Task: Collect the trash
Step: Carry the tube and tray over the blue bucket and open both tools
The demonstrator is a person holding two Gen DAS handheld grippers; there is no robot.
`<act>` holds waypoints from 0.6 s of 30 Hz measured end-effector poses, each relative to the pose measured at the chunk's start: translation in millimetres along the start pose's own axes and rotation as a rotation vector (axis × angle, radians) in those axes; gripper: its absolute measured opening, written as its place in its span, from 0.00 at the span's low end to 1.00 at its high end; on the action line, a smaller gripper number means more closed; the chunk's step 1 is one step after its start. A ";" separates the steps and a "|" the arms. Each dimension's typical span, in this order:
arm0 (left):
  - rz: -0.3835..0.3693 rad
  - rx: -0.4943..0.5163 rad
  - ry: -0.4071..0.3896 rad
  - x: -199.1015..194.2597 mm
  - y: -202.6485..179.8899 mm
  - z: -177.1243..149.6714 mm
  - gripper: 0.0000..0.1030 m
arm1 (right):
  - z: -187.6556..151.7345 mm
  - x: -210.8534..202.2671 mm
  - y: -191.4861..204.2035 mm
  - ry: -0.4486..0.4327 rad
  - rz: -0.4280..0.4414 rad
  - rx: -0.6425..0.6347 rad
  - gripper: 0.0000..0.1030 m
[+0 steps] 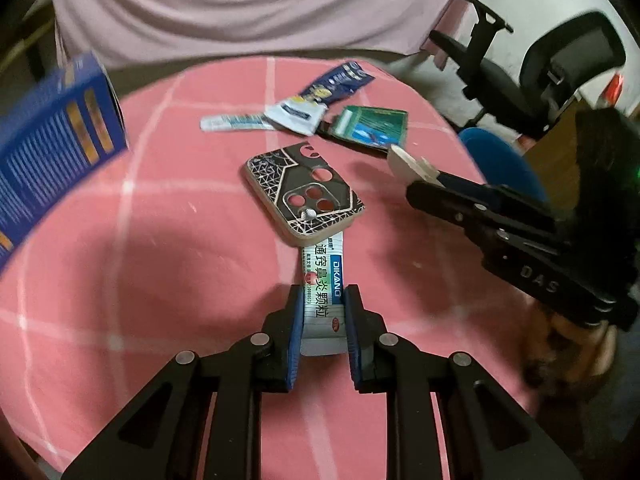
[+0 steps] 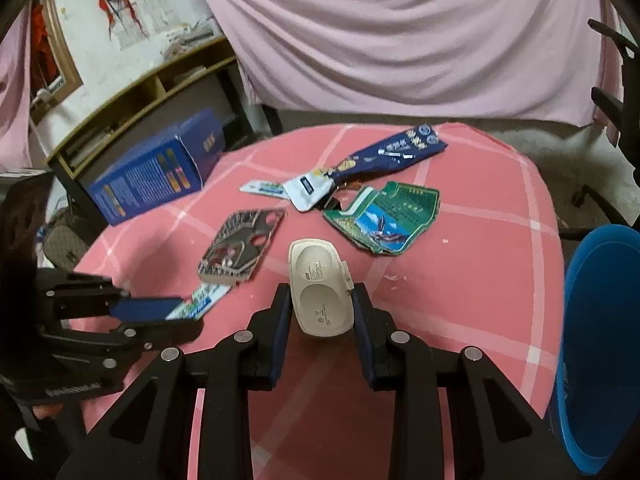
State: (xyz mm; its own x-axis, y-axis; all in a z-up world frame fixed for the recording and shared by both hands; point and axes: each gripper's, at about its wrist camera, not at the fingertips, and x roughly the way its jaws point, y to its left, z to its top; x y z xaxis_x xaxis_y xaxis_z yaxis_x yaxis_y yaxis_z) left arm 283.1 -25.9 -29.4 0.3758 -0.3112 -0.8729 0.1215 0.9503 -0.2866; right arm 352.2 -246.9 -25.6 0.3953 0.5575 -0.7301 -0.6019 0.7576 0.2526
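left wrist view: the left gripper [image 1: 323, 312] pinches a white medicine sachet [image 1: 322, 280], its long axis running straight away, far end under a black phone case [image 1: 306, 194] on the pink table [image 1: 160, 240]. right gripper [image 2: 321, 304] clamps a cream plastic case [image 2: 320, 280], long axis pointing away. beyond lie torn wrappers [image 2: 380, 216]. blue bin [image 2: 600, 340] at right, contents hidden.

A white paper medicine sachet with green and blue print [image 1: 322, 300] lies flat between the left gripper [image 1: 323, 312] pads, its far end tucked under a black patterned phone case [image 1: 305, 194]. A cream oval plastic case [image 2: 321, 285] sits clamped between the right gripper [image 2: 321, 312] pads. Beyond both, a torn dark-blue foil wrapper [image 2: 384, 156] and a crumpled green packet [image 2: 384, 216] lie flat.
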 end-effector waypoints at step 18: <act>-0.047 0.041 -0.266 -52.6 -30.9 13.9 0.16 | -1.5 -34.8 -10.6 -0.170 -0.025 0.052 0.27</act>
State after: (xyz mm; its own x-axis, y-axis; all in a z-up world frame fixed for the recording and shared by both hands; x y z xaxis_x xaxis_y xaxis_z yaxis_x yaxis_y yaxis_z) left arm 272.3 -38.9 30.9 0.5964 -0.3491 -0.7228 0.1799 0.9357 -0.3035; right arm 343.8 -274.8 -3.9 0.5239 0.5839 -0.6202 -0.5555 0.7861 0.2708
